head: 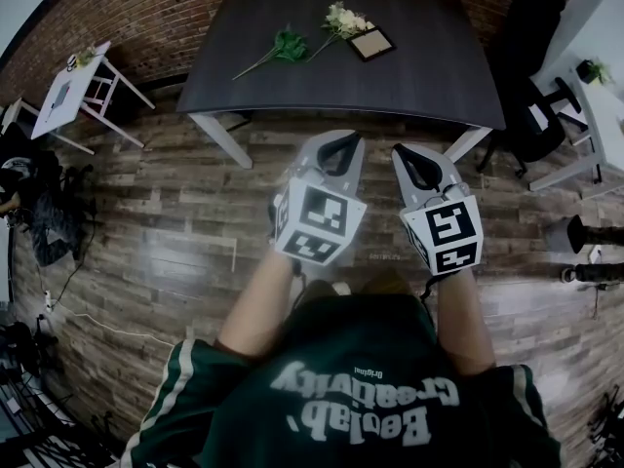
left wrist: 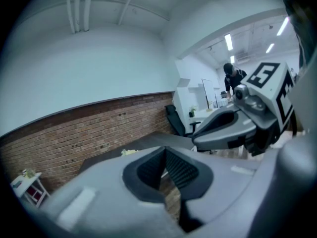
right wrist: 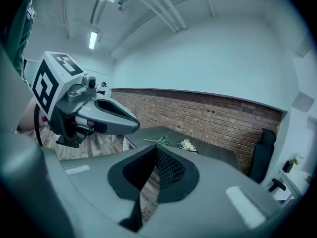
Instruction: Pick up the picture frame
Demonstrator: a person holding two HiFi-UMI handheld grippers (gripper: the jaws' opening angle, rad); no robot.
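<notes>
- A dark table (head: 409, 76) stands against a red brick wall (head: 146, 18) on a wood-plank floor (head: 166, 232); the tabletop is mostly bare, its white legs showing at the near corners
- The picture frame (head: 371, 43) lies flat on the far part of the table, right of centre, with a dark border and a tan middle; it sits just beside the white flowers (head: 343, 19) and well apart from both grippers
- A green leafy stem (head: 283, 47) lies left of the white flowers, also on the tabletop
- A small white side table (head: 73, 86) stands at the left by the wall; a black office chair (head: 531, 66) stands at the table's right end
- A white desk (head: 595, 105) at the far right carries a little pot with a green plant (head: 592, 71) in it
- The left gripper (head: 339, 144) is held above the floor short of the table, jaws clenched on nothing
- The right gripper (head: 409, 159) is held just beside it, jaws likewise pressed together and empty; both point toward the table
</notes>
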